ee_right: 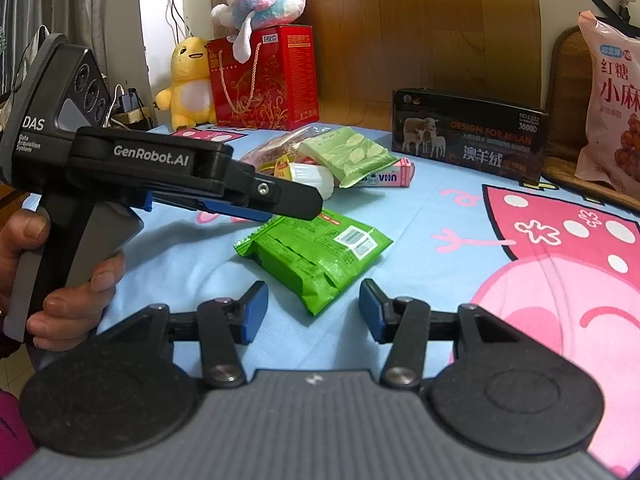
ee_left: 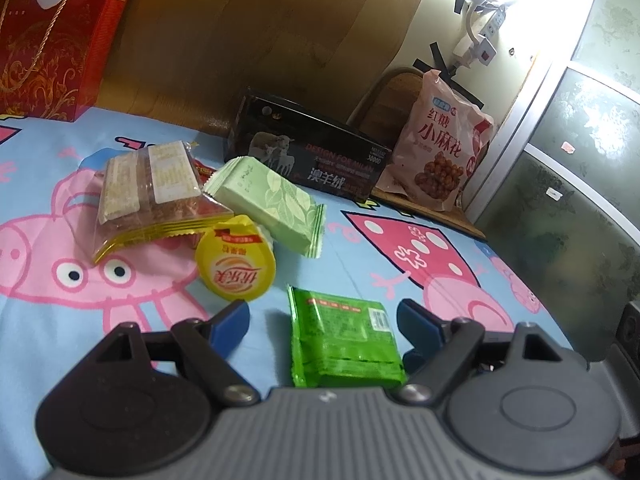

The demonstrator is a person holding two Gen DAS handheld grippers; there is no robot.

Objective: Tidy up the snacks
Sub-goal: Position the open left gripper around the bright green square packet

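Nearest the lens in both wrist views lies a flat bright-green foil snack packet with a white barcode label, alone on the blue cartoon-pig cloth that covers the tabletop, apart from the other snacks.

Going left to right in the left wrist view: a clear cellophane bag of brown wafer bars with a gold crimped edge, a yellow-lidded round jelly cup just in front of it, a pale-green leaf-printed pouch touching both, then a black cardboard box printed with sheep and a pink bag of fried twists behind.

The left claw stands wide open, blue pads either side of the green packet's near end, not pressing it. The right claw is also open and holds nothing; the packet's corner lies just ahead of its gap.

The step looks like picking up the green packet to join the pile. Only one claw should take it: ease forward until the pads bracket the thick middle, not the thin crimped seam, then close gently so the foil doesn't slip or the contents crush.
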